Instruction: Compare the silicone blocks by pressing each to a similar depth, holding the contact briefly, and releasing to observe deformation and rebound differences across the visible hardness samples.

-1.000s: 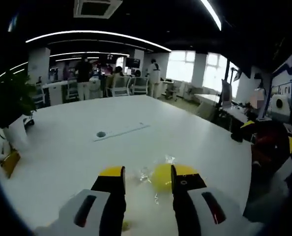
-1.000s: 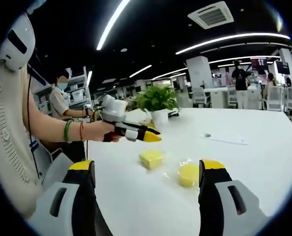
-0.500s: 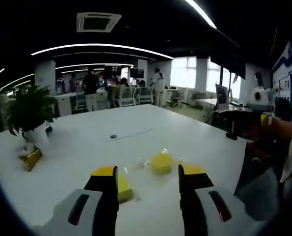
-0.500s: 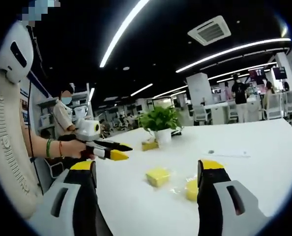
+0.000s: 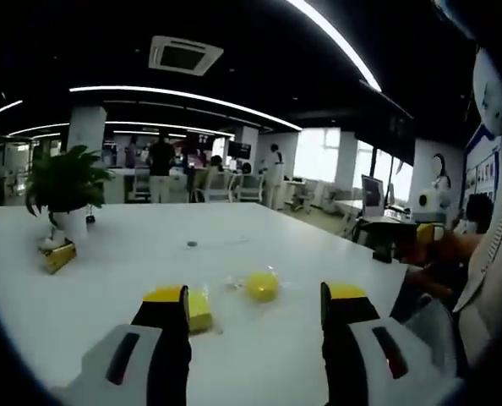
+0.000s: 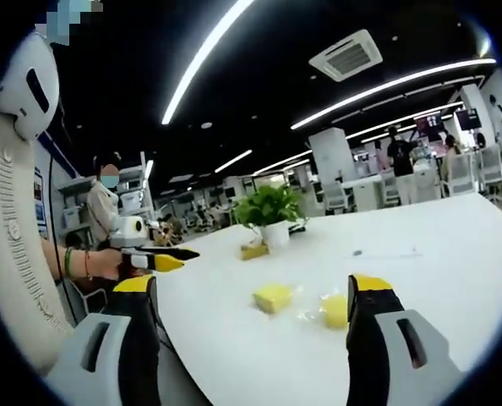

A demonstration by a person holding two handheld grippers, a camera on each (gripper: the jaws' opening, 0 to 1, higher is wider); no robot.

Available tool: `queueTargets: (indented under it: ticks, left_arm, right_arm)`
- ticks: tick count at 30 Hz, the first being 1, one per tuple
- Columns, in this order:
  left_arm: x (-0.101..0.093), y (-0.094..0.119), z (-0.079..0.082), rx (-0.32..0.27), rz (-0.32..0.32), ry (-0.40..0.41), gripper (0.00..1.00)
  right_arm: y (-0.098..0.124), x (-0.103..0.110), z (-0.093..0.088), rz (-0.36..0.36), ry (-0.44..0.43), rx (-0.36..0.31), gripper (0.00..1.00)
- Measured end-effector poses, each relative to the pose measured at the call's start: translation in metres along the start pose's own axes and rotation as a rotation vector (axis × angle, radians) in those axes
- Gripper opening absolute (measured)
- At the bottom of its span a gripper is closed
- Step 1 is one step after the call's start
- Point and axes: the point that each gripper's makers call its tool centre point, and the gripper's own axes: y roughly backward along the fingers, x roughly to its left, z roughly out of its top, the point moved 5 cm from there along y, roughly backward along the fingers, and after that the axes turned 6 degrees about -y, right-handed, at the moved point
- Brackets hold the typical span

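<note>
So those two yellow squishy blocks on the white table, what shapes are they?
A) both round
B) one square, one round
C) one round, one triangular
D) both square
B: in the left gripper view the yellow square silicone block lies flat beside the yellow round silicone block on the white table, neither touched by a gripper.

Each gripper has 2 black jaws with yellow tips on pale grey housings with dark oval insets: left gripper point(image 5: 253, 298), right gripper point(image 6: 253, 289). Beside the right gripper, the person wears a cream ribbed sleeve point(image 6: 14, 245) and red and green wristbands point(image 6: 76, 262).
</note>
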Motion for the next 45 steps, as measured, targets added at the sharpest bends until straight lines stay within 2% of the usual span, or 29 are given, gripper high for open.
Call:
queueTargets:
  ticks: [4,12,15,17,20,21,23,25,29,32,37,40,43,45]
  left_arm:
    - [-0.004,0.007,0.000,-0.005,0.006,-0.004,0.67]
    - [-0.007,0.016,-0.006,0.011,0.021,0.011,0.69]
    - [-0.002,0.019,-0.007,0.024,0.042,0.019,0.70]
    - [0.001,0.020,-0.005,0.009,0.051,0.026,0.70]
    - [0.003,0.019,-0.007,0.002,0.052,0.043,0.70]
    - [0.003,0.018,-0.010,0.018,0.048,0.047,0.70]
    - [0.002,0.017,-0.012,0.032,0.047,0.039,0.70]
    - [0.002,0.016,-0.011,0.024,0.044,0.037,0.69]
    - [0.000,0.012,-0.011,0.004,0.027,0.093,0.69]
    - [-0.002,0.010,-0.014,0.020,0.019,0.081,0.69]
    - [-0.002,0.007,-0.012,0.019,0.017,0.081,0.68]
    - [-0.001,0.006,-0.010,0.008,0.021,0.083,0.68]
    - [0.000,0.005,-0.001,-0.067,0.010,0.192,0.68]
    - [0.004,0.007,0.001,-0.078,0.021,0.187,0.68]
  right_arm:
    - [0.003,-0.002,-0.001,-0.013,-0.007,-0.005,0.87]
    - [0.003,-0.006,-0.006,-0.011,-0.037,-0.024,0.88]
    - [0.002,-0.008,-0.013,-0.020,-0.048,0.005,0.88]
    - [0.003,-0.007,-0.015,-0.020,-0.042,0.011,0.88]
    - [0.005,-0.006,-0.014,-0.004,-0.061,-0.032,0.87]
    - [0.006,-0.007,-0.015,-0.003,-0.076,-0.037,0.87]
    - [0.009,-0.012,-0.017,-0.011,-0.098,-0.025,0.88]
    - [0.010,-0.013,-0.018,-0.018,-0.085,-0.022,0.88]
    - [0.012,-0.015,-0.022,-0.034,-0.085,-0.015,0.88]
    - [0.014,-0.018,-0.024,-0.053,-0.058,-0.012,0.85]
    - [0.014,-0.018,-0.025,-0.057,-0.069,-0.010,0.84]
    - [0.014,-0.019,-0.025,-0.053,-0.067,0.000,0.84]
    - [0.013,-0.021,-0.025,-0.050,-0.075,0.000,0.84]
    - [0.014,-0.022,-0.025,-0.055,-0.075,0.004,0.84]
